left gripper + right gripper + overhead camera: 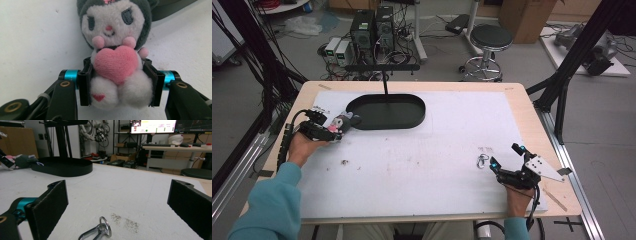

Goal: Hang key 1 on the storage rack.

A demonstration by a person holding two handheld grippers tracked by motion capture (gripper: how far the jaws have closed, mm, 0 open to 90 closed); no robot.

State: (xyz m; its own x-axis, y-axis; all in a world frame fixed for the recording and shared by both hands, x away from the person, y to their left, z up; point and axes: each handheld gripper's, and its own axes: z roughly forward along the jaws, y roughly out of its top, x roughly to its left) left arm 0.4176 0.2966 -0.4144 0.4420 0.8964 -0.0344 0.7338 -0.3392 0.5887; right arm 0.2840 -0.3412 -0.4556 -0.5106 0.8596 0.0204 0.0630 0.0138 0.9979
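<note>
Left gripper [121, 83] clamps small grey-and-white plush doll with pink heart [116, 57].
Right gripper [120, 202] spread wide (nothing held), silver metal carabiner clip [96, 232] between its jaws.

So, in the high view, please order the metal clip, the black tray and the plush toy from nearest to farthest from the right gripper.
From the right gripper:
1. Metal clip, just to its left.
2. Black tray, far-left area of the table.
3. Plush toy, far left, held in the left gripper.
</note>
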